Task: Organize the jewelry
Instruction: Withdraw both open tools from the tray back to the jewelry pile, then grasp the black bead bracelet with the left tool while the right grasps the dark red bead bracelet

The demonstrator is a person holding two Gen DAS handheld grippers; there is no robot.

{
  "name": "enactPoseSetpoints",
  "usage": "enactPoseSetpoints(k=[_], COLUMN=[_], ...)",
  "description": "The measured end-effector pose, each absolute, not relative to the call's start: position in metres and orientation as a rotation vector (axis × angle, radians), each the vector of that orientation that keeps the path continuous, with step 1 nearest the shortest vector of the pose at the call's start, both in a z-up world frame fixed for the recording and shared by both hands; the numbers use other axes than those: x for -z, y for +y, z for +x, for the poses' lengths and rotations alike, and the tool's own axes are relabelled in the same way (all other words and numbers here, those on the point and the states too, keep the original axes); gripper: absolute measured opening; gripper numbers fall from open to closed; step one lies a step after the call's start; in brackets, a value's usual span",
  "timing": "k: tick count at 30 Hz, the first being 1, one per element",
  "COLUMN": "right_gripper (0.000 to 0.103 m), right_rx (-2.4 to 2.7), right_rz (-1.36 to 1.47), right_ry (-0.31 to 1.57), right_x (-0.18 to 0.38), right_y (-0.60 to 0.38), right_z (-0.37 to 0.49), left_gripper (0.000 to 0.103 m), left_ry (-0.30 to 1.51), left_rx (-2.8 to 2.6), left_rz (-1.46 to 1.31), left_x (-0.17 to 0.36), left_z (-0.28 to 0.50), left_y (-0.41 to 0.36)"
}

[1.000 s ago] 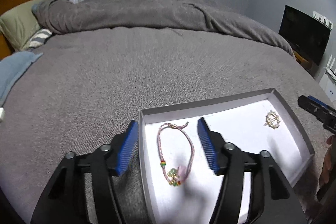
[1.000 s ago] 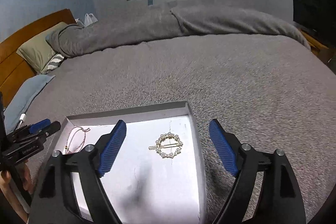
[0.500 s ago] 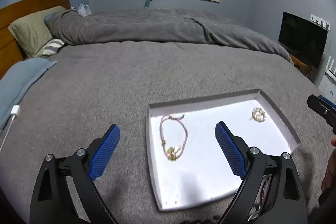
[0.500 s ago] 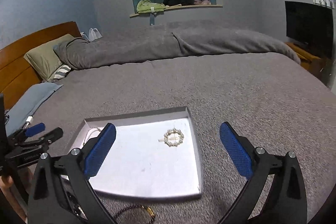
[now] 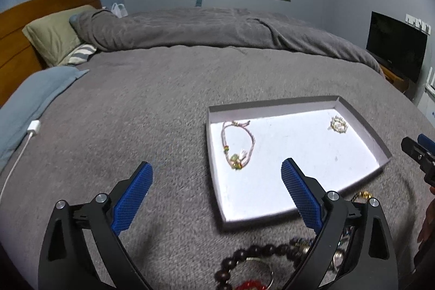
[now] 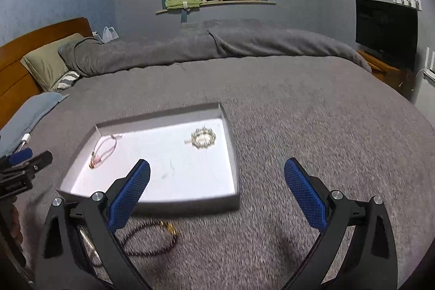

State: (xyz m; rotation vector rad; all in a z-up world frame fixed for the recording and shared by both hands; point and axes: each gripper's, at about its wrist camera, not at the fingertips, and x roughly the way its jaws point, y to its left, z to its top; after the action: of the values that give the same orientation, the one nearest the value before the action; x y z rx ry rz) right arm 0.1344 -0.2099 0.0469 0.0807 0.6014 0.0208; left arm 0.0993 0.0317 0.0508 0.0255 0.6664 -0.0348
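Both grippers are held over the grey bedspread (image 5: 163, 89), short of the near edge of the tray (image 5: 361, 124).

Left gripper (image 5: 216, 190): jaws spread wide and opening by the last bit, nothing between them but cloth and the tray's near left corner. Right gripper (image 6: 217, 188): jaws fully spread, nothing held; the tray's near right corner (image 6: 233, 200) is seen between them.

Already in the tray: a pink cord bracelet (image 5: 239, 146) at the left, a pearl ring brooch (image 5: 338, 124) at the far right. These are judged sorted.

Loose pieces are left on the bedspread, nearer than the tray. A dark bead bracelet (image 5: 261, 252) lies below and just right of the left jaws, with a red piece (image 5: 251, 284) and some metal pieces beside it, partly hidden by the right finger. A thin dark chain loop with a gold clasp (image 6: 152, 238) lies just under the right gripper's left finger, its long axis running left to right.

Judgement: the pile lies behind the fingertips of both grippers, towards the person, so a pull back and a dip are called for. The bead bracelet is nearer the left gripper; the chain loop is nearer the right.
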Motion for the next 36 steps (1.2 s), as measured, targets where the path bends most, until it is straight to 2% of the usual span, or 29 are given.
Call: enactPoseSetpoints(k=[6, 17, 28, 34, 35, 36], right_gripper=[0.098, 0.097, 0.097, 0.076, 0.070, 0.065], right_rx=[-0.041, -0.156, -0.216, -0.227, -0.228, -0.234], right_rz=[0.062, -0.050, 0.015, 0.021, 0.026, 0.032], right_ry=[0.614, 0.648, 0.712, 0.737, 0.744, 0.751], right_x=[-0.038, -0.014, 0.000, 0.004, 0.006, 0.006], right_y=[-0.213, -0.193, -0.196, -0.193, -0.192, -0.192], right_z=[0.117, 0.098, 0.104, 0.108, 0.109, 0.110], left_gripper=[0.097, 0.097, 0.097, 0.093, 0.090, 0.080], left_ry=[0.643, 0.749, 0.790, 0.783, 0.785, 0.788], left_rx=[0.029, 0.066, 0.094, 0.133, 0.151, 0.168], left_rz=[0.076, 0.088, 0.026, -0.008, -0.011, -0.015], left_x=[-0.047, -0.016, -0.001, -0.003, -0.003, -0.004], left_z=[0.079, 0.061, 0.049, 0.049, 0.048, 0.049], left_y=[0.029, 0.044, 0.069, 0.074, 0.073, 0.072])
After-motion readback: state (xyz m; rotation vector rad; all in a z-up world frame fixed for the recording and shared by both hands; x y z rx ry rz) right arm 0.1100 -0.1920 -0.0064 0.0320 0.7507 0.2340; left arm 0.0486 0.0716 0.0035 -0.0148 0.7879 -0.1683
